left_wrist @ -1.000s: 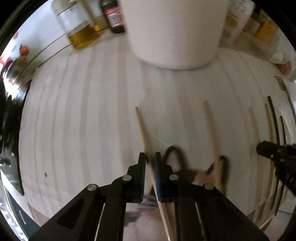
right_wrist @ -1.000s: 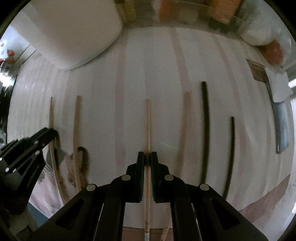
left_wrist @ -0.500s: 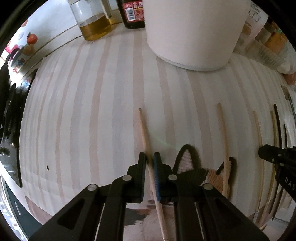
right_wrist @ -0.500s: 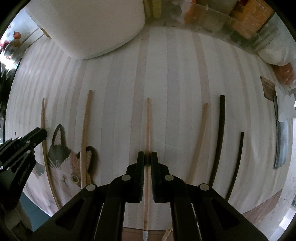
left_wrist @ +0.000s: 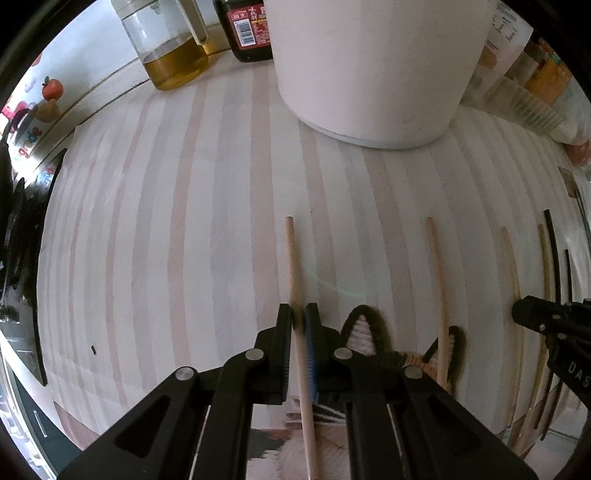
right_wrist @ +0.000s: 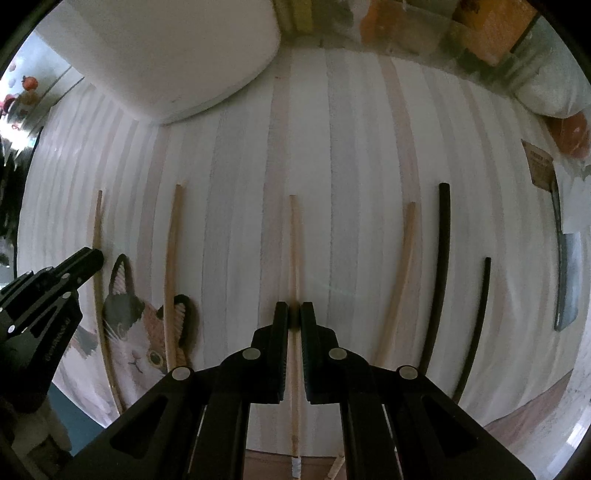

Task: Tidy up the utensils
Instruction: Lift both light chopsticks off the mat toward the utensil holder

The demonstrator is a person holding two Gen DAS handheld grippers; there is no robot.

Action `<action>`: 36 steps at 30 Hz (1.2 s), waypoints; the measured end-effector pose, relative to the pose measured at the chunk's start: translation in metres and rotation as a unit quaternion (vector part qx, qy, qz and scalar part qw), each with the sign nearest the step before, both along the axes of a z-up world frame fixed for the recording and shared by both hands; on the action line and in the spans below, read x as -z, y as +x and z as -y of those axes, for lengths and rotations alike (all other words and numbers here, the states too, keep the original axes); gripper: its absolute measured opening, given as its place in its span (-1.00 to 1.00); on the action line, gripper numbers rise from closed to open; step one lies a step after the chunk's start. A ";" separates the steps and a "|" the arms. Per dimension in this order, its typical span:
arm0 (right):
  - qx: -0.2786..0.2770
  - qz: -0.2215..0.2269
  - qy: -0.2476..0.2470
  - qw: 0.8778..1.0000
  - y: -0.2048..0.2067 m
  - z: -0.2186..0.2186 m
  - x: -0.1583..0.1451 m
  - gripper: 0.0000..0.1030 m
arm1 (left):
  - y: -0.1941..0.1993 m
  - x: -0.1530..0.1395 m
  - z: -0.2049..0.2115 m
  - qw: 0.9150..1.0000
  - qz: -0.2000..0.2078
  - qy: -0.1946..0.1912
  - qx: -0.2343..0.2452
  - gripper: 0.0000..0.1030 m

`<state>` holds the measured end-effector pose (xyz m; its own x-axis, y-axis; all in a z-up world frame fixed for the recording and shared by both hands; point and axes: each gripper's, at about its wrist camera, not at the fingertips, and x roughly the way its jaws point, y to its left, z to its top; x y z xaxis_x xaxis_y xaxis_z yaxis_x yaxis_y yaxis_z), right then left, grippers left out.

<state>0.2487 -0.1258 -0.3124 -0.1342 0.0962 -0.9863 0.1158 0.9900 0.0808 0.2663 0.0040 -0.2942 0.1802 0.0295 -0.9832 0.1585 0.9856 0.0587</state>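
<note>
My left gripper [left_wrist: 298,317] is shut on a light wooden chopstick [left_wrist: 293,258] that points away over the striped tabletop [left_wrist: 184,240]. My right gripper [right_wrist: 294,314] is shut on another wooden chopstick [right_wrist: 293,240] in the same way. More chopsticks lie side by side on the table: a wooden one [right_wrist: 171,266] across the cat mat [right_wrist: 136,332], a wooden one [right_wrist: 402,277] to the right, then two black ones [right_wrist: 441,266] [right_wrist: 476,325]. The left gripper [right_wrist: 74,266] shows at the left edge of the right wrist view. The right gripper [left_wrist: 546,321] shows at the right edge of the left wrist view.
A big white container [left_wrist: 376,66] stands at the back of the table. An oil jug [left_wrist: 173,48] and a dark sauce bottle [left_wrist: 247,29] stand to its left, with packets [right_wrist: 480,33] to its right. A cleaver [right_wrist: 567,266] lies at the far right.
Both grippers stay shut on their chopsticks. The background has slid a little in both views, bringing the bottles and the cat mat further into sight.
</note>
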 end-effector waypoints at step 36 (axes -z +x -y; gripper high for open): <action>0.058 0.118 0.027 0.991 -0.025 0.019 -0.048 -0.88 | -0.003 -0.069 0.008 0.997 0.059 -0.051 0.005 -0.92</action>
